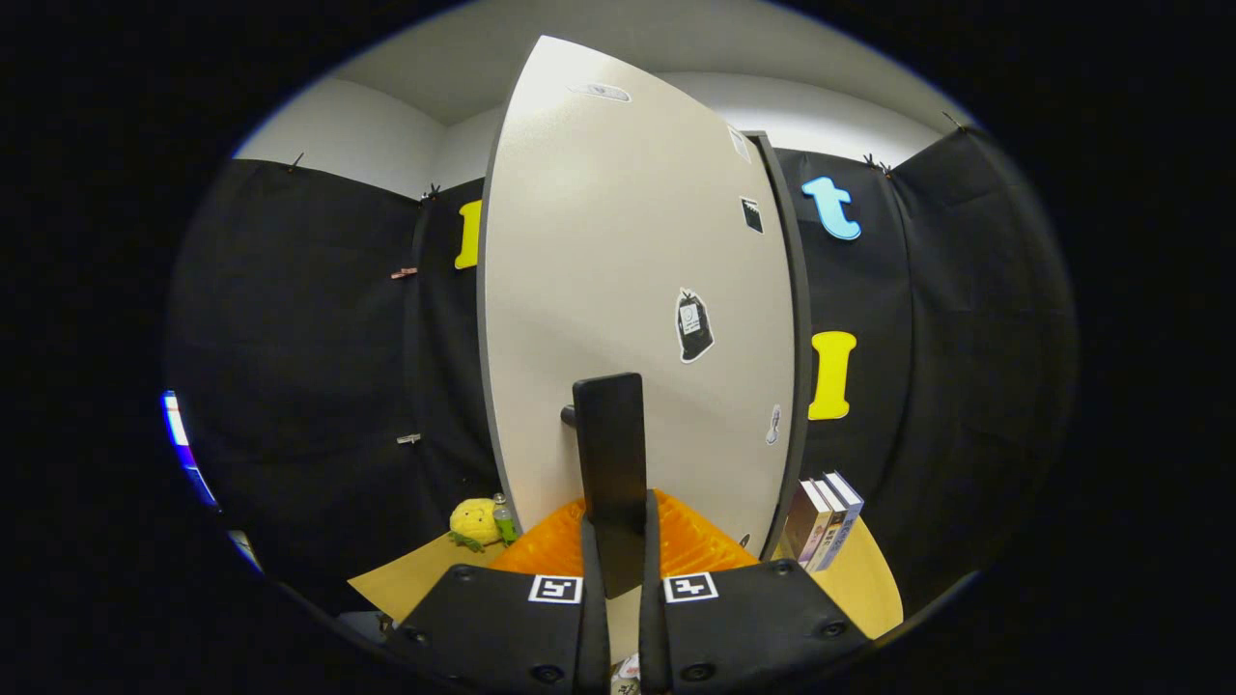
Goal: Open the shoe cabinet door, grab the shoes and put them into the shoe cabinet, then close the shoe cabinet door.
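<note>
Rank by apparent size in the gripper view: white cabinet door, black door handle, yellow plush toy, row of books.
1. White cabinet door
2. Black door handle, gripped by the gripper; nearness inflates it
3. Row of books
4. Yellow plush toy

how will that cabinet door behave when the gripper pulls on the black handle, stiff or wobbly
The cabinet door looks like a flat rigid panel, so it should swing stiffly rather than flex. The gripper seems shut on the handle, a smooth upright bar that could slip.
</note>
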